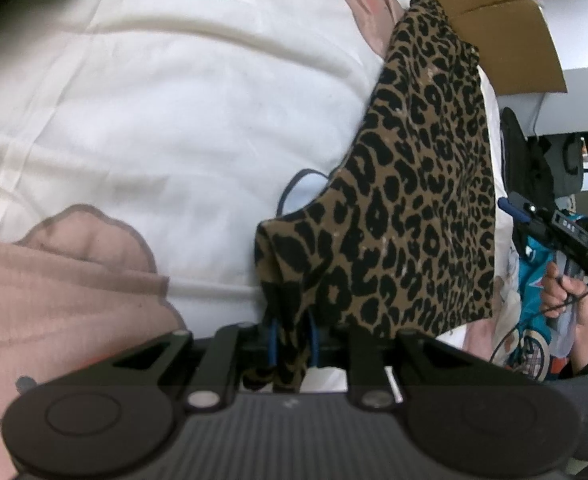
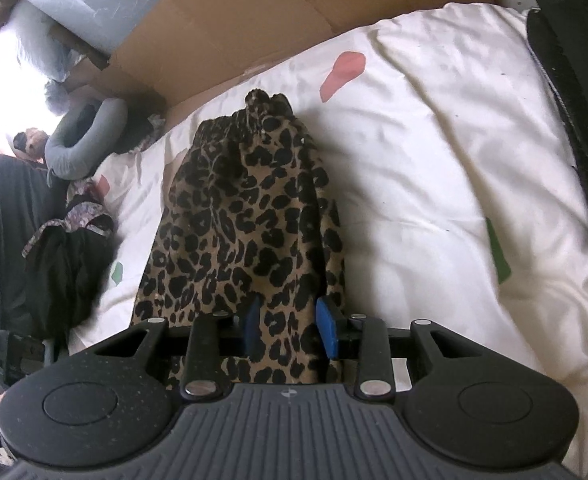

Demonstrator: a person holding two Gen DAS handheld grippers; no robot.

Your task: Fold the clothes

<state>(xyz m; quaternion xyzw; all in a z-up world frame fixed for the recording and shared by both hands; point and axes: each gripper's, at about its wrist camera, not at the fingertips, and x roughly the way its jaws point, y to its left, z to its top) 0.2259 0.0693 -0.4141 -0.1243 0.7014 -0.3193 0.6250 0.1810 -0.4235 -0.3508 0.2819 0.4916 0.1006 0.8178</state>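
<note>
A leopard-print garment (image 1: 413, 200) lies folded into a long strip on a white duvet (image 1: 174, 120). My left gripper (image 1: 292, 340) is shut on a bunched corner at the garment's near end, and cloth hangs down between its blue pads. In the right wrist view the same garment (image 2: 246, 208) stretches away from my right gripper (image 2: 290, 328). Its blue pads (image 2: 327, 328) stand apart over the flat cloth without pinching it. The left wrist view also shows the right gripper (image 1: 509, 206) at the garment's far edge, held by a person's hand (image 1: 565, 292).
Flattened cardboard (image 2: 254, 12) borders the duvet (image 2: 433, 180) at the far side. A pile of dark and floral clothes (image 2: 66, 264) and a grey neck pillow (image 2: 86, 140) lie to the left. A black object (image 2: 573, 100) lines the right edge. The duvet carries pink and green patches (image 1: 54, 280).
</note>
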